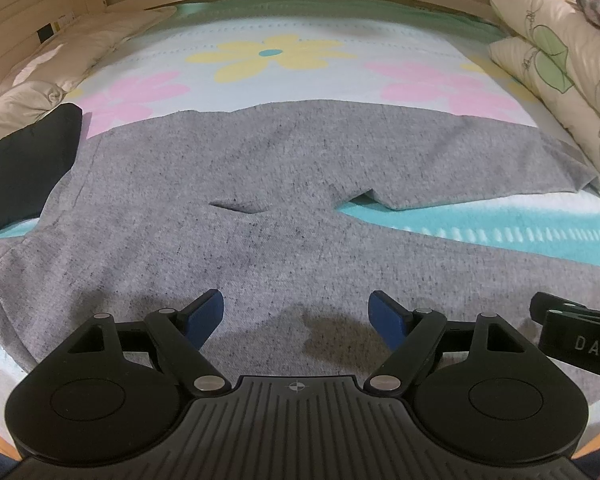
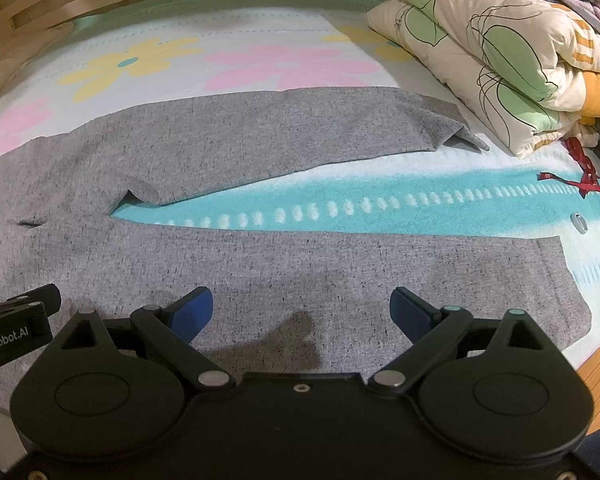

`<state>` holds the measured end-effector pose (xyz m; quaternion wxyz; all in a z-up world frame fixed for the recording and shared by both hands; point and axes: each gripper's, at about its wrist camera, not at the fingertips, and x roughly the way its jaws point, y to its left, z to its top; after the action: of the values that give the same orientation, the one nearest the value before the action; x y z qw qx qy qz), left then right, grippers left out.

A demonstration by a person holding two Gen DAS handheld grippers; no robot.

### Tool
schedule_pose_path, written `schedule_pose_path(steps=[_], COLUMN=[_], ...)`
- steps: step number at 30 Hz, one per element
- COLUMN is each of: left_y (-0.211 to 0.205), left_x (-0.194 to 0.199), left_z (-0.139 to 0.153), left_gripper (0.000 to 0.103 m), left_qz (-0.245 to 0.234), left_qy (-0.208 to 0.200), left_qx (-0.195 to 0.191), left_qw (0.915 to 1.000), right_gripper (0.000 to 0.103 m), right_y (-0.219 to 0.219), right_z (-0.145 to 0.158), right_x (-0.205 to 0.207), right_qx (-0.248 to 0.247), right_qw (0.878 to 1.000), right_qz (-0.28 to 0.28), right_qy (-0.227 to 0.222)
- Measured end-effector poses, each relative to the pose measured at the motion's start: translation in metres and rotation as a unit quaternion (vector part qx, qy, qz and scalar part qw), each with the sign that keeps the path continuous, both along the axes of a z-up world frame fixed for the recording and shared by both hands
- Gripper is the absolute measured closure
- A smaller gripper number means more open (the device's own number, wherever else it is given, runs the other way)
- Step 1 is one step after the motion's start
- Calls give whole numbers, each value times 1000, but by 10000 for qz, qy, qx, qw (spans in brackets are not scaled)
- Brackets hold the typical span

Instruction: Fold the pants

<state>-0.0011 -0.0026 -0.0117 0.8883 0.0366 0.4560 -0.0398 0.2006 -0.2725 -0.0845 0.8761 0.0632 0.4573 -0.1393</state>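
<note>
We see a bed covered by a blanket [image 1: 284, 46] printed with yellow and pink flowers and a turquoise band of pale dashes. Spread flat across it lie the grey pants [image 1: 228, 184], waist toward the left, the two legs running off to the right with a wedge of turquoise blanket between them; the far leg's hem is turned over near the quilt. A folded floral quilt [image 2: 499, 60] is stacked at the right edge of the bed, a pale duvet [image 1: 48, 76] lies along the left edge, and a dark garment [image 1: 28, 168] rests beside the waist of the pants. A red ribbon [image 2: 583, 184] lies on the blanket below the quilt.

As for writing, we can read "DAS" on the body of the right gripper [image 2: 301, 312] where it shows in the left wrist view, and "enRobot.AI", cut off at the frame edge, on the left gripper [image 1: 296, 314] in the right wrist view.

Both grippers sit side by side above the near leg. Each has its blue pads spread wide with only flat grey cloth showing between them. We see nothing clamped in either; whether the tips touch the fabric we cannot tell.
</note>
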Motion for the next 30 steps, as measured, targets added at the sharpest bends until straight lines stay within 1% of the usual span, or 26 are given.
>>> schedule_pose_path(steps=[10, 17, 22, 28, 30], left_y=[0, 0, 0, 5, 6], left_x=[0, 0, -2, -5, -3], left_z=[-3, -2, 0, 3, 3], left_gripper=[24, 24, 24, 24, 24], left_qz=[-19, -13, -44, -264, -239], left_qy=[45, 54, 52, -107, -109], left_qx=[8, -5, 1, -267, -236], left_qw=[10000, 10000, 10000, 9992, 9994], right_gripper=[7, 7, 8, 8, 9], right_y=[2, 5, 8, 8, 7], right_z=[-1, 1, 0, -3, -4], right_x=[1, 1, 3, 3, 3], right_qx=[1, -31, -39, -34, 69], right_qw=[10000, 10000, 9996, 9996, 9995], right_qz=[27, 75, 255, 230, 240], right_qy=[21, -40, 62, 185, 178])
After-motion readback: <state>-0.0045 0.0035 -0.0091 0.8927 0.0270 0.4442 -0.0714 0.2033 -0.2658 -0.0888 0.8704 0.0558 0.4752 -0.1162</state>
